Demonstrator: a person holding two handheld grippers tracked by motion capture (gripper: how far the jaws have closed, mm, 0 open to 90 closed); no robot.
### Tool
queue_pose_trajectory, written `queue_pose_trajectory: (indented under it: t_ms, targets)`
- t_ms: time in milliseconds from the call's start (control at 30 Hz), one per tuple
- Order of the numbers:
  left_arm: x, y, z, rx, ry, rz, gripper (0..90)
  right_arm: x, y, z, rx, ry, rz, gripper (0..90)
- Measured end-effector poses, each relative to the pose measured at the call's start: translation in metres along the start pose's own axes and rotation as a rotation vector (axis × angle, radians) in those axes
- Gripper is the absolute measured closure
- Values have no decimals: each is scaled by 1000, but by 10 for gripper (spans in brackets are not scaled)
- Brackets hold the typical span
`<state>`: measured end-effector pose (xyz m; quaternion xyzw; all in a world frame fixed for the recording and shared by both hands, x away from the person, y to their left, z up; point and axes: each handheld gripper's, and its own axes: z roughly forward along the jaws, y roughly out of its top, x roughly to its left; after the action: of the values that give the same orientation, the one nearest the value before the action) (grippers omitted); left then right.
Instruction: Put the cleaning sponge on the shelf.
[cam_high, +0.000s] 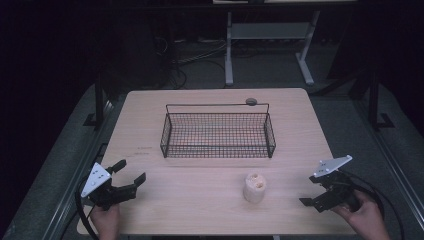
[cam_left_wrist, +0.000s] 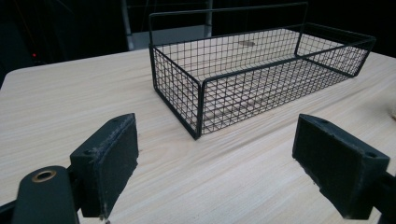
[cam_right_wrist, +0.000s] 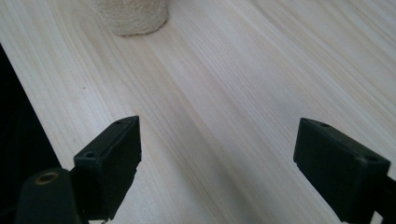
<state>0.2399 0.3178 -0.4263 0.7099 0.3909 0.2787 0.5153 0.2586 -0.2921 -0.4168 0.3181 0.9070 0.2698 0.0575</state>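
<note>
From above, a black wire basket (cam_high: 217, 131) sits mid-frame on the table (cam_high: 150, 115). A small cream roll (cam_high: 254, 187) stands lower right. Left hand-held gripper (cam_high: 131, 172) and right hand-held gripper (cam_high: 309, 191) wait at the bottom corners, jaws wide apart, holding nothing.

The left gripper view shows the basket (cam_left_wrist: 261, 79) close, upper middle.

The right gripper view shows the roll (cam_right_wrist: 132, 16) at top left.

Both black grippers, the left gripper (cam_high: 131, 174) and right gripper (cam_high: 311, 191), carry grey three-cornered plates, trailing black cables and apparently brass-ringed screw holes.
</note>
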Motion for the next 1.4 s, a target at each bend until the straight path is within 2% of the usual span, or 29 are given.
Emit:
queue_pose_trajectory:
  t_ms: [167,567,1400]
  targets:
    - [-2,0,0,-5,1,11,138,2,6,-2,0,5,-32,145]
    - [-2,1,0,-6,-6,8,138,10,23,-6,10,9,-80,145]
    - [-2,1,0,-17,-12,6,138,23,64,5,40,47,-178,145]
